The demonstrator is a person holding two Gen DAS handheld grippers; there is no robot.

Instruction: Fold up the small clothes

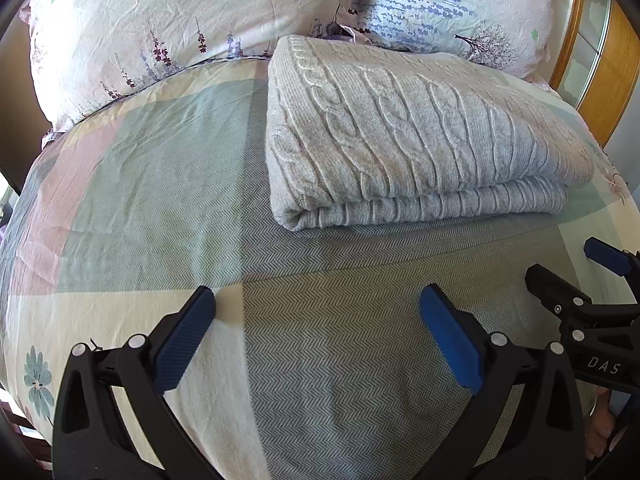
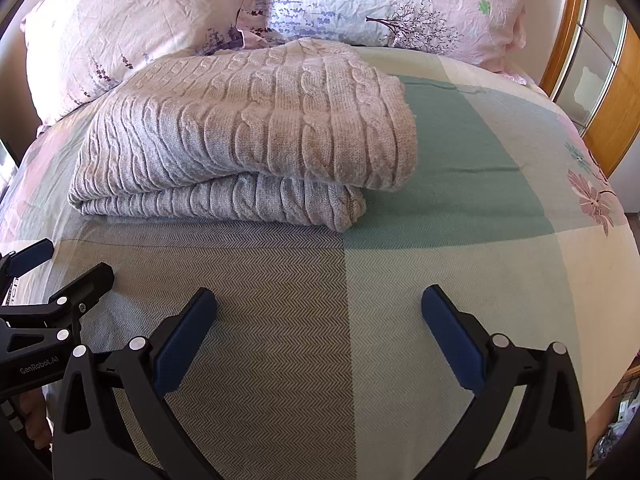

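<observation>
A grey cable-knit sweater (image 1: pixel 408 136) lies folded in a thick rectangle on the bed, in front of the pillows. It also shows in the right wrist view (image 2: pixel 248 132), at upper left. My left gripper (image 1: pixel 316 300) is open and empty, hovering over the bedspread a little short of the sweater's near edge. My right gripper (image 2: pixel 318 300) is open and empty, to the right of the left one and level with it. The right gripper shows at the right edge of the left wrist view (image 1: pixel 568 268). The left gripper shows at the left edge of the right wrist view (image 2: pixel 68 264).
The bed has a patchwork bedspread (image 1: pixel 312 360) in green, grey, pink and cream. Two floral pillows (image 1: pixel 168 20) (image 2: pixel 400 0) lie behind the sweater. A wooden headboard frame (image 2: pixel 612 92) curves along the right.
</observation>
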